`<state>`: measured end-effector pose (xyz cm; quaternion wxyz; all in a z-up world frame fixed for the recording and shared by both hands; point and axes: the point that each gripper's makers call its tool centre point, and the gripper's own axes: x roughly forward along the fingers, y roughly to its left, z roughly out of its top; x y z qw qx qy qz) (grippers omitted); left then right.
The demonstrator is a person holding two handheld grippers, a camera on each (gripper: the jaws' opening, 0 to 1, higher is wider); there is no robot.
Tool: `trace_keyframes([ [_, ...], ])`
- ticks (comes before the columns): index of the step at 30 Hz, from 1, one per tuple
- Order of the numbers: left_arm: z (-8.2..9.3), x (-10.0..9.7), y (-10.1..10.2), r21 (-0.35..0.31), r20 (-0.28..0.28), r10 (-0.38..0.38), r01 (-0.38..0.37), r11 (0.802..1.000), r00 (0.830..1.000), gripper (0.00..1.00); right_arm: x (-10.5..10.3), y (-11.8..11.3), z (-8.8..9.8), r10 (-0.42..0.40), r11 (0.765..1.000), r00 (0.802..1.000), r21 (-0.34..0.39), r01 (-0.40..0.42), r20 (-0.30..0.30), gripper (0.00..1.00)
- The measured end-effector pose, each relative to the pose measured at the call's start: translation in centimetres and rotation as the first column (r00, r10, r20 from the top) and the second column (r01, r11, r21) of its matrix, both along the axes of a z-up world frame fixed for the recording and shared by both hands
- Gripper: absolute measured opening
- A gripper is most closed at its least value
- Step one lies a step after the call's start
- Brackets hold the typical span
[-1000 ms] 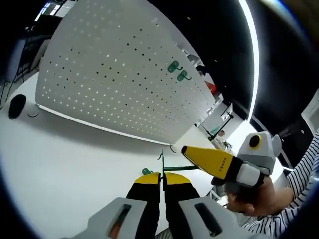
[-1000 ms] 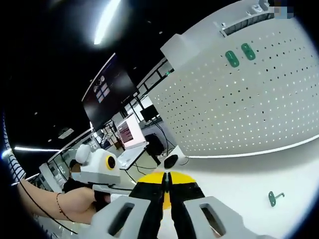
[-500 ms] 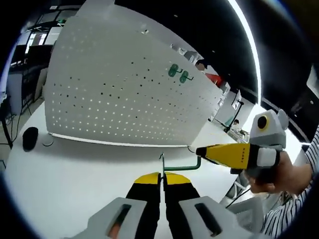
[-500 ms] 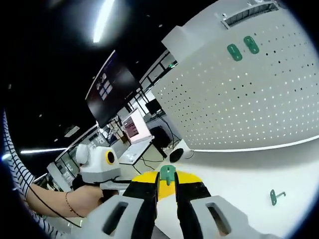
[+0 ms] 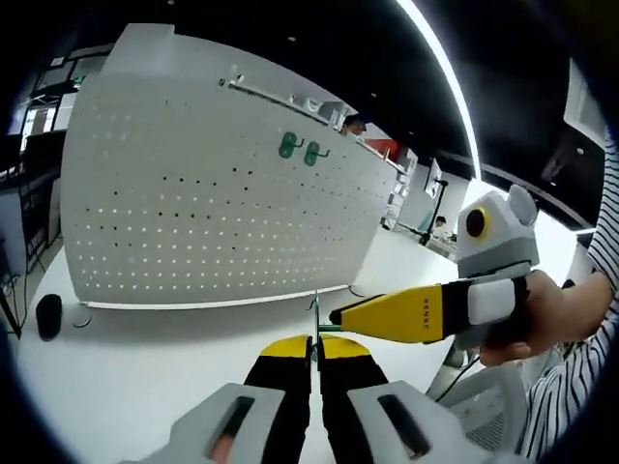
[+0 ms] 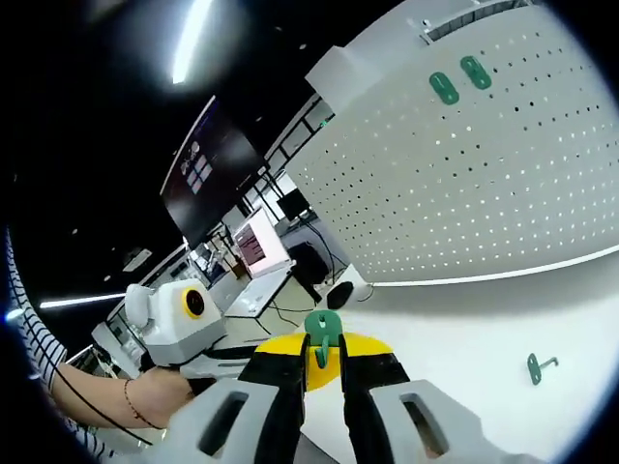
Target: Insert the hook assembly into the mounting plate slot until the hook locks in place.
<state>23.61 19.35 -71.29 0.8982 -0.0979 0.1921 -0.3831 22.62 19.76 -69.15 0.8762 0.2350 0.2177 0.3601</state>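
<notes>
The white pegboard mounting plate (image 5: 213, 193) (image 6: 464, 184) stands upright on the white table, with two green hooks (image 5: 300, 149) (image 6: 458, 80) fixed near its top. My left gripper (image 5: 315, 340) is shut on a thin metal part of the green hook assembly (image 5: 315, 309) that sticks up between its jaws. My right gripper (image 6: 324, 350) is shut on the same assembly's green plate (image 6: 324, 329). In the left gripper view the right gripper's yellow tip (image 5: 340, 317) meets my left jaws from the right. The left gripper (image 6: 179, 314) appears at the lower left of the right gripper view.
Another green hook (image 6: 538, 366) lies on the white table (image 6: 464, 338) in front of the plate. A black mouse (image 5: 48, 314) rests near the plate's left end. A person's hand and striped sleeve (image 5: 571, 319) hold the right gripper. Desks and monitors (image 6: 253, 253) stand behind.
The right gripper, shut on nothing a second ago, now grips the assembly's green plate. Both grippers have moved up off the table together; the pegboard looks more upright in the left gripper view.
</notes>
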Motion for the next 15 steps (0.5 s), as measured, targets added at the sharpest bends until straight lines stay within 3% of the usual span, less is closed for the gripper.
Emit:
trace_keyframes([
  [4,0.4,0.1,-0.4,0.039,0.03,-0.016,0.014,0.999,0.999,0.01,0.0,0.0,0.6,-0.003,1.0,1.0,0.028,0.003,0.009,0.05],
  [10,1.4,0.5,0.0,0.157,0.131,-0.021,0.0,0.988,0.991,0.01,0.5,-0.1,1.1,-0.024,1.0,0.999,0.012,0.023,0.048,0.01],
  [15,1.0,0.5,0.1,0.164,0.119,-0.017,-0.003,0.986,0.993,0.01,0.3,0.2,0.9,-0.017,1.0,0.999,0.009,0.017,0.038,0.0],
])
